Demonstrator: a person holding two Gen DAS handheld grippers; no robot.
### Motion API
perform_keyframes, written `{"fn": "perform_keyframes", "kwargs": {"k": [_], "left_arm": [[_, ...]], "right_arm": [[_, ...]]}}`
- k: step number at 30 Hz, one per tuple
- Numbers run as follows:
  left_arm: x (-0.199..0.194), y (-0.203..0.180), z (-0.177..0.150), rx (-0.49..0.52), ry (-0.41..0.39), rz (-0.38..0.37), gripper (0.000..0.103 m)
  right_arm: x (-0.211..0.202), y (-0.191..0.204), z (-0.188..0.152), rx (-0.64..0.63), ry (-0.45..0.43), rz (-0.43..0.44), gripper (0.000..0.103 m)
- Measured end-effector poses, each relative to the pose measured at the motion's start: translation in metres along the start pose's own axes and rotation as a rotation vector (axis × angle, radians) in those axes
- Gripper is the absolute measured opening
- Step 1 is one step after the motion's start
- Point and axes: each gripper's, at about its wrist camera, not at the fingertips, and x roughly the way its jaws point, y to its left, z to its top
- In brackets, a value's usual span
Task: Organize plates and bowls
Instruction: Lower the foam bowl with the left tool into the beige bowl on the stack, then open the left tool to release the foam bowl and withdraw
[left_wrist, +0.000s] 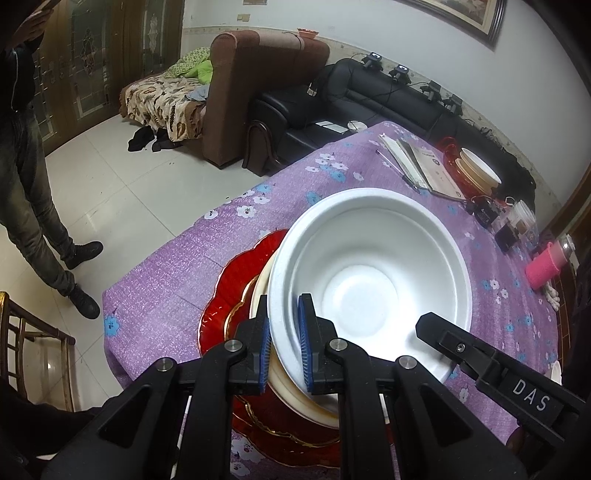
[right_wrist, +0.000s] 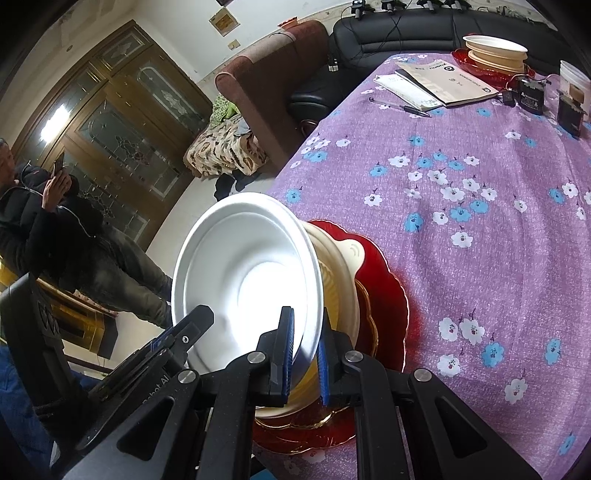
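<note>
A white foam bowl (left_wrist: 373, 280) is held tilted over a cream bowl (left_wrist: 291, 395) that sits on a red scalloped plate (left_wrist: 225, 295). My left gripper (left_wrist: 284, 343) is shut on the white bowl's near rim. My right gripper (right_wrist: 304, 354) is shut on the opposite rim of the white bowl (right_wrist: 243, 280), with the cream bowl (right_wrist: 340, 266) and the red plate (right_wrist: 391, 302) just beyond. The right gripper's finger also shows in the left wrist view (left_wrist: 480, 354). A second stack of cream bowls on a red plate (right_wrist: 495, 51) stands at the table's far end.
The table has a purple flowered cloth (right_wrist: 480, 221). Booklets and a pen (right_wrist: 436, 85), small black devices (right_wrist: 532, 96), a jar (left_wrist: 521, 218) and a pink bottle (left_wrist: 546, 266) lie at the far end. A person (right_wrist: 55, 221) stands to the left on the floor.
</note>
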Motion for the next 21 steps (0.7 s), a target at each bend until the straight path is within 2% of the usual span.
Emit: {"fn": "perform_keyframes", "kwargs": {"k": [16,17,19,21], "left_arm": [[0.001,0.007,0.001,-0.050,0.014,-0.023,0.012],[0.001,0.008,0.001,-0.052,0.016,-0.021,0.014],[0.000,0.008,0.002,-0.061,0.021,-0.037,0.020],[-0.003,0.007,0.002,-0.068,0.015,-0.048,0.031]], "right_arm": [[-0.004,0.009,0.000,-0.022,-0.011,-0.014,0.015],[-0.006,0.009,0.001,-0.023,-0.017,-0.013,0.016],[-0.010,0.011,-0.001,-0.023,-0.027,-0.014,0.027],[-0.015,0.010,0.000,-0.020,-0.038,-0.002,0.031]]}}
